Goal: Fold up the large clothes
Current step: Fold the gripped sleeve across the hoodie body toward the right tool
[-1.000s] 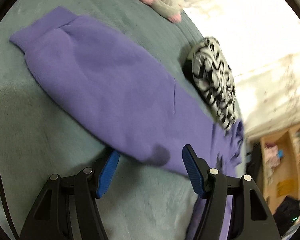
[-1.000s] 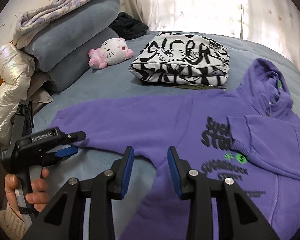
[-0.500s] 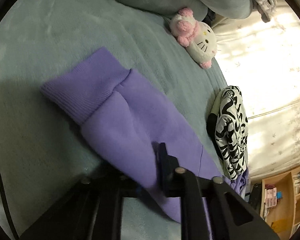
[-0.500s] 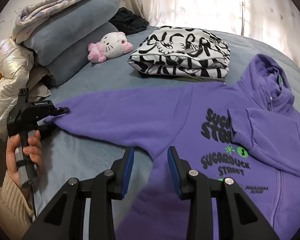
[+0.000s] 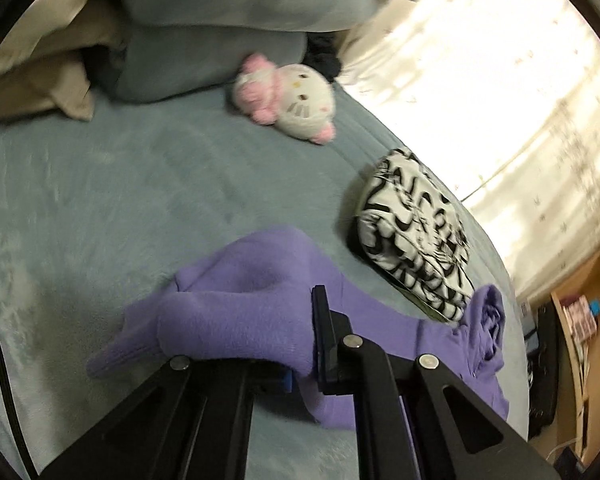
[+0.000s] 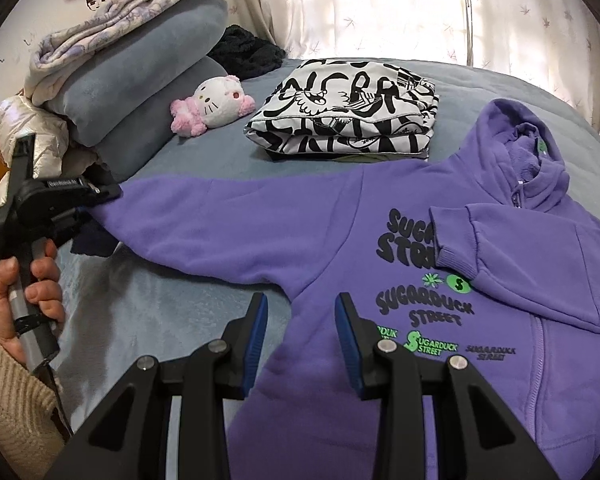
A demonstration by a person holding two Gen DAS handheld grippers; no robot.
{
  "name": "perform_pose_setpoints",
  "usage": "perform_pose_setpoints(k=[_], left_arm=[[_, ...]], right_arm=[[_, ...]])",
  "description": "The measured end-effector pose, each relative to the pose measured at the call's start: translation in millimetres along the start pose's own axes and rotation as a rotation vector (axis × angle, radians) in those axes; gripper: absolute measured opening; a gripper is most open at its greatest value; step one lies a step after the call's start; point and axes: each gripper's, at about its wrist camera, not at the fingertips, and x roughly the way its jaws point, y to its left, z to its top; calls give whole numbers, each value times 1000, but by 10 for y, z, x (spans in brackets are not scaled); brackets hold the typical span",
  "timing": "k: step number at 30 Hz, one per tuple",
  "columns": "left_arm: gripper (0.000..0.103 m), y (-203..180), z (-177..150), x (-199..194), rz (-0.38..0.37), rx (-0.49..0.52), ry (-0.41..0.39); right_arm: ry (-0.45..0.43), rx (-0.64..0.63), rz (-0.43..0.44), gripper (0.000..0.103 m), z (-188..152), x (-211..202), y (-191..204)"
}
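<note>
Sprawling face up across the grey-blue bed point(image 6: 172, 304), the purple hoodie point(image 6: 300, 232) shows its black and green lettering, with its hood toward the curtained window. One sleeve point(image 6: 532, 256) is already folded in over the chest, its ribbed cuff lying on the print. The other sleeve point(image 6: 204, 216) stretches out sideways toward the stacked pillows, and the left gripper point(image 6: 96, 196) has it by the end: from that gripper's own camera the jaws are pinched together on the bunched sleeve fabric point(image 5: 236, 312), the cuff point(image 5: 116, 354) spilling out to one side (the picture is rather smeared). The person's left hand point(image 6: 24, 292), in a cream knitted cuff, grips the handle.

The right gripper point(image 6: 302, 340) hangs over the hoodie's lower front near the armpit, its blue-padded fingers point(image 6: 258, 334) set well apart and holding nothing; whether the tips touch the cloth I cannot tell.

Beyond the outstretched sleeve sits a folded black-and-white patterned garment point(image 6: 348, 112), just beside the hoodie's shoulder. A pink and white plush cat point(image 6: 216, 106) lies near it, against the grey pillows point(image 6: 140, 92).
</note>
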Motion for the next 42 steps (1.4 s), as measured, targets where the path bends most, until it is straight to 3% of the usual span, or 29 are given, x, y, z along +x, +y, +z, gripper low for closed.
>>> perform_pose_setpoints(k=[7,11,17,21,26,27,29,31,34,42], left_arm=[[6,-549,-101,-318,-49,125,16],[6,-1071,-286,-483,-149,193,47],[6,-2012,-865,-478,-268,324,152],[6,-2591,-1409,-220,-282,409,261],[6,-3053,-2112,77,-244,506,368],[8,-3125,-2294,147,-229,527,390],[21,-3181,-2506,245,-209,556,428],[45,-3188,-2670,292,-199,568,457],[66,-3122,-2763,241,-218,542,483],[69,-2763,-2514,-124,-252,481,472]], right_arm=[[-21,38,-2,35,-25,-221,-96],[-68,71,-8,35,-41,-478,-250],[-110,174,-38,35,-231,-854,-760],[-128,246,-78,35,-478,-1112,-1233],[-130,356,-123,35,-827,-1355,-1848],[-128,376,-124,35,-910,-1392,-1963],[-121,399,-133,35,-1038,-1433,-2110],[-108,420,-127,35,-1153,-1443,-2226],[-89,444,-111,35,-1248,-1423,-2318],[-106,345,-18,38,-1177,-1414,-2052]])
